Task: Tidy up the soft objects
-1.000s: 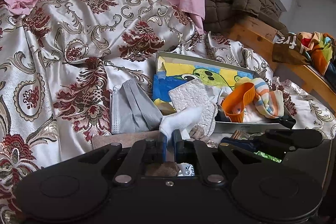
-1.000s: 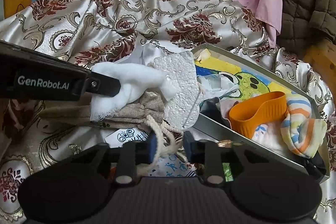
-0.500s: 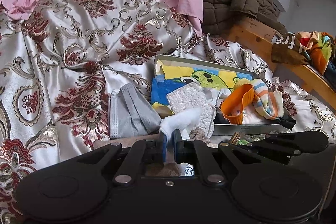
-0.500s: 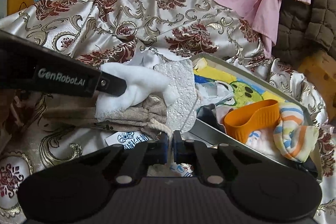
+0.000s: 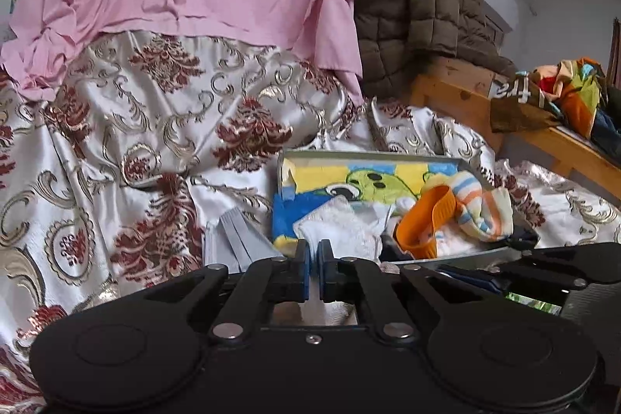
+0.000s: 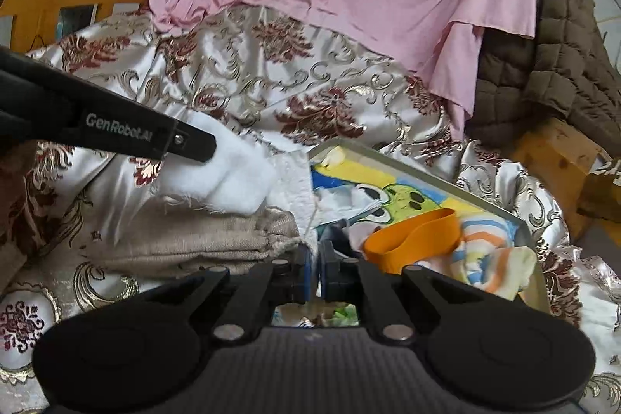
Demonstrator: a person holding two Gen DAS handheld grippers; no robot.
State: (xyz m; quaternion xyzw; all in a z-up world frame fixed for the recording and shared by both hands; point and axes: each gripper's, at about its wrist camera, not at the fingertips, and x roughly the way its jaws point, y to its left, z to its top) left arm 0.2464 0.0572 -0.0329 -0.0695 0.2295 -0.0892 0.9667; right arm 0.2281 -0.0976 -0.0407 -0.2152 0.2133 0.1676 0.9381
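The white cloth (image 6: 217, 177) sits on the beige bag (image 6: 194, 239) beside the tray (image 6: 427, 177), pinched by the left gripper (image 5: 313, 266). The right gripper (image 6: 314, 274) pinches the bag's cord (image 6: 287, 246). Lift both together, keeping grips firm, then clear the tray's rim.

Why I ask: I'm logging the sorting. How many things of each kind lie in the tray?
Cartoon towel: 1
Orange cup: 1
Striped sock: 1
Total: 3 that can be told clearly; the white scraps among them cannot be counted.
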